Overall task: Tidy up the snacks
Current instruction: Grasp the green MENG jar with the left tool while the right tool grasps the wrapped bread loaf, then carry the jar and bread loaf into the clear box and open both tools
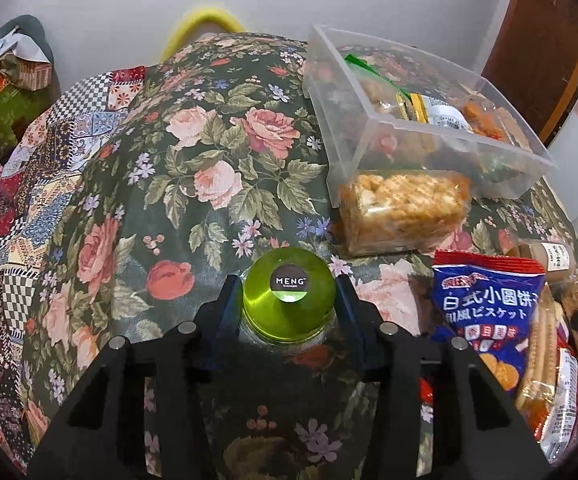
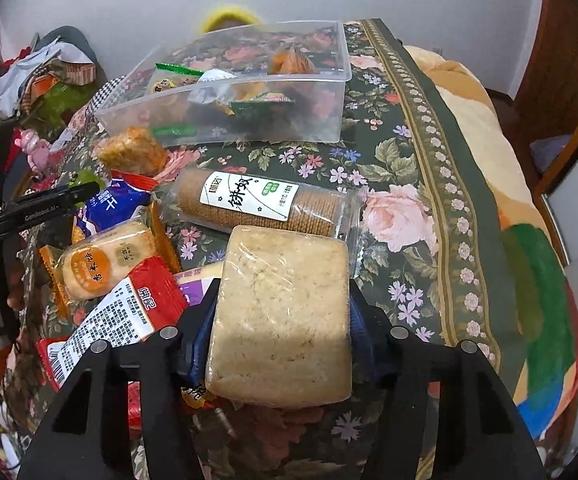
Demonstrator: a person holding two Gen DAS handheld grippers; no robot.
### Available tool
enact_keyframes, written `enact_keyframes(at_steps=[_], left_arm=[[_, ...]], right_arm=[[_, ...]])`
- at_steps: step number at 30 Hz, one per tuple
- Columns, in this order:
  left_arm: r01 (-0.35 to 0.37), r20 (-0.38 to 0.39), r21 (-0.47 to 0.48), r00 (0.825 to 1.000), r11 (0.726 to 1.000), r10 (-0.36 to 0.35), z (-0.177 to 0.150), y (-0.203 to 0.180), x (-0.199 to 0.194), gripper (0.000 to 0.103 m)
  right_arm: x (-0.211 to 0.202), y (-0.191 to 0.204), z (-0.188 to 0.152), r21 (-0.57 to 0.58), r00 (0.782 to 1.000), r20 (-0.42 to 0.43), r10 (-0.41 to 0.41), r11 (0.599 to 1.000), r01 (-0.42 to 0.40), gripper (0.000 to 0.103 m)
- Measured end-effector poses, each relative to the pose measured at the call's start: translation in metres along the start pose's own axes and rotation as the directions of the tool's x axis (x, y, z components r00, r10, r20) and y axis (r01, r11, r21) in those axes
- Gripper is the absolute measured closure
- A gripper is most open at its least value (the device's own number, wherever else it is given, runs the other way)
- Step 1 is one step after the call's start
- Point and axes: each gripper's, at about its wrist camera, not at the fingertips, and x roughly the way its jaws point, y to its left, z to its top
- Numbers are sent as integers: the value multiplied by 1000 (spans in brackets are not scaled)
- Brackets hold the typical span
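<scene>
We hold 2 items: our left gripper (image 1: 289, 300) is clamped on the green-capped jar (image 1: 289, 296), smooth and round, our right gripper (image 2: 283, 320) on the wrapped pale cake block (image 2: 283, 316), crumbly, so squeeze lightly. Both sit on the floral cloth (image 1: 193, 168), near the clear plastic bin (image 2: 249, 96); lift straight, then lower inside.

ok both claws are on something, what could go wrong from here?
1. Left claw grips the bottle only at its smooth green lid; it may slip or twist out.
2. Right claw squeezes the wrapped pale cake block; it could crumble.
3. The clear bin already holds packets, so the block may not lie flat.
</scene>
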Motion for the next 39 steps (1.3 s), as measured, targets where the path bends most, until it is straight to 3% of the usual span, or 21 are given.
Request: enact_keyframes(at_steps=[13, 24, 39], left_arm=[[13, 122, -3, 992, 1000, -13, 21, -14, -69, 56], [43, 221, 19, 974, 999, -46, 56, -48, -109, 56], [63, 226, 43, 971, 997, -71, 104, -90, -84, 56]], right_arm=[[-37, -10, 16, 8, 993, 115, 11, 1000, -12, 51], [-68, -15, 56, -24, 966, 258, 28, 999, -23, 51], [-48, -17, 109, -77, 945, 313, 90, 995, -69, 51]])
